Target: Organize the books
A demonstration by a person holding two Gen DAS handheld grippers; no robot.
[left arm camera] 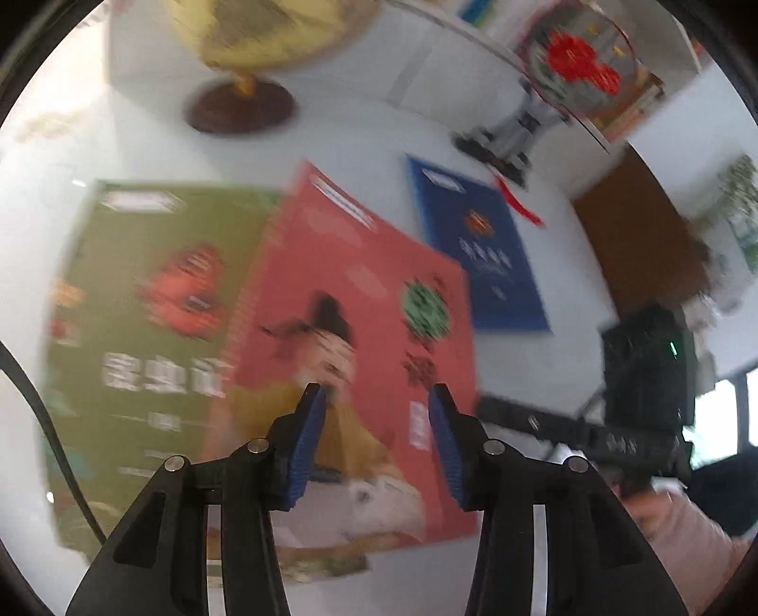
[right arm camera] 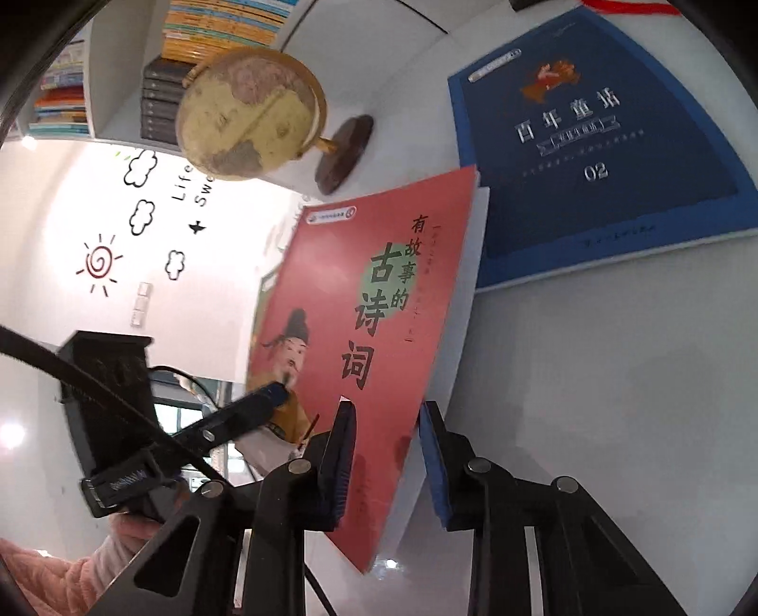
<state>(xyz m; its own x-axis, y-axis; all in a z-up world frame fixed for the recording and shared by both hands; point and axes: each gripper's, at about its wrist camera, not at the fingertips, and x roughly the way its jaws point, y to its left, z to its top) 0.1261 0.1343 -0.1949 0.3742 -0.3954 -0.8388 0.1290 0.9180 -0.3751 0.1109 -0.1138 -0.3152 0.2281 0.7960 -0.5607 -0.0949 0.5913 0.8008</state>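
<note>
A red book (left arm camera: 360, 303) lies tilted over a green book (left arm camera: 142, 303) on the white table; a blue book (left arm camera: 483, 251) lies flat behind them. My left gripper (left arm camera: 376, 403) is open just above the red book's cover. In the right wrist view the red book (right arm camera: 369, 331) has one edge lifted, and my right gripper (right arm camera: 386, 417) is open with its jaws on either side of that raised edge. The left gripper (right arm camera: 265, 398) shows at the red book's far side. The blue book (right arm camera: 592, 142) lies flat beyond.
A yellow globe on a dark round base (left arm camera: 241, 104) stands at the back of the table, also in the right wrist view (right arm camera: 251, 113). A red ornament on a stand (left arm camera: 559, 80) stands at the back right. Shelves with books (right arm camera: 208, 38) are behind.
</note>
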